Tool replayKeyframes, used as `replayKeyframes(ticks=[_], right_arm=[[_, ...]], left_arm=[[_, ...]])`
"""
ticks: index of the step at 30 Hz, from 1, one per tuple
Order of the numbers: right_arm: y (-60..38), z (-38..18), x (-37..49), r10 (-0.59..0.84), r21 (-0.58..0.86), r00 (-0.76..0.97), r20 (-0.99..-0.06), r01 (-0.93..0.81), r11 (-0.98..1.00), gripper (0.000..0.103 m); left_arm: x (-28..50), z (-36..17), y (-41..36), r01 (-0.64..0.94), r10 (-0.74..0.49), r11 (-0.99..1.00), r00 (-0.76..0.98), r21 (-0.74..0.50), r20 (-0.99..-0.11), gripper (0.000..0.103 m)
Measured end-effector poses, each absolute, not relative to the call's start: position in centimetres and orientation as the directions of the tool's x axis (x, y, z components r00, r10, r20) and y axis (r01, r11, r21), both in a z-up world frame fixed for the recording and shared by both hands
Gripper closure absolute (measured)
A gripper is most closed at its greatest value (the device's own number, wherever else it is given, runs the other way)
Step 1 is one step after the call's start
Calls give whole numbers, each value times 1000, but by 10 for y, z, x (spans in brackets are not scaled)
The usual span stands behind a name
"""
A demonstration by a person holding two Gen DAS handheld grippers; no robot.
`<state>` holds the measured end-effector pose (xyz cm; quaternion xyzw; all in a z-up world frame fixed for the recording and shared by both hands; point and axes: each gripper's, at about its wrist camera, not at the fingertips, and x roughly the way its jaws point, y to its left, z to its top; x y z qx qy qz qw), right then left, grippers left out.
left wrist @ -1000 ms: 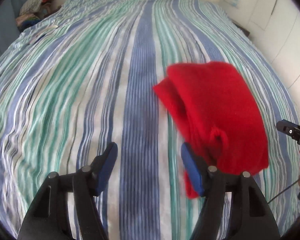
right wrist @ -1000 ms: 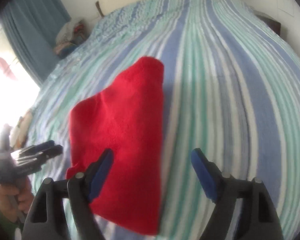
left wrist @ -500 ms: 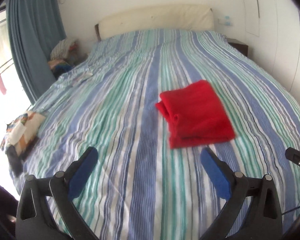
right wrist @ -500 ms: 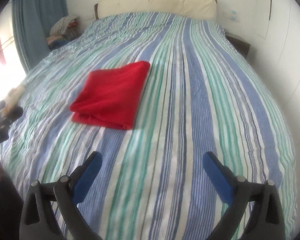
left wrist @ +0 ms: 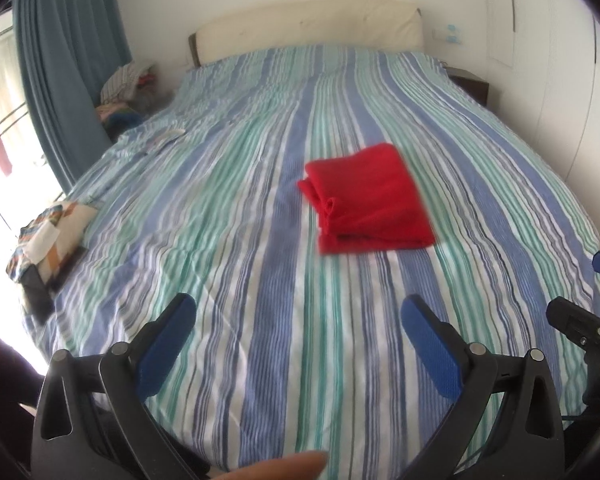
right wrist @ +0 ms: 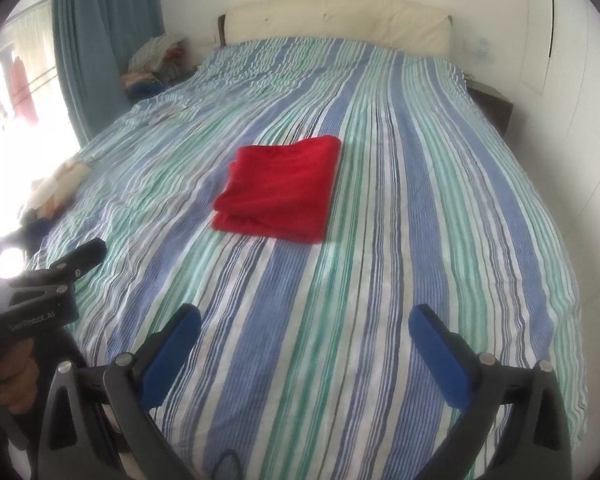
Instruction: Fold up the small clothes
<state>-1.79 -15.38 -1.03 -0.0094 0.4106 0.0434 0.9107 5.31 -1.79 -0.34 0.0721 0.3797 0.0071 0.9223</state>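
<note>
Red cloth lies folded into a compact rectangle near the middle of the bed, on the striped cover, layered edges facing the near side; the left-hand edge shows a slightly rolled lip in the left view. Left tongs spread wide, nothing between the pads, held above the foot end of the bed and well apart from the cloth. Right tongs likewise spread and empty, also well short of the cloth. Judgement: the fold on this piece looks finished, and the step in hand is release and check. To do it well: keep both tongs wide and clear of the cloth so no pad snags a layer; look along the stacked edges for misalignment. If the rolled lip needs tidying, approach low from the near side, pinch only the top layer at its corner, and lay it flat rather than dragging the whole stack across the cover. A pile of other laundry sits by the curtain at the head end, possibly the next source.
</note>
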Motion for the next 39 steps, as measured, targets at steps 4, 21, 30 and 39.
replayKeyframes(ticks=[4,21,30,39], right_arm=[[-148,-4,-25,54,5,661,-748,-76,997,1],[-126,27,-24,-48,-89,680,-732,-25,996,1],[-129,30,-28,-73,-112,684,-726,-13,994,1],[-126,34,-30,-66,-116,689,-722,-27,993,1]], left_arm=[[52,1,-18,50,68,988,714,148,-697,0],[42,17,-10,-5,60,997,710,80,-702,0],[43,17,-18,19,65,994,677,105,-733,0],[42,24,-17,22,42,997,677,77,-735,0]])
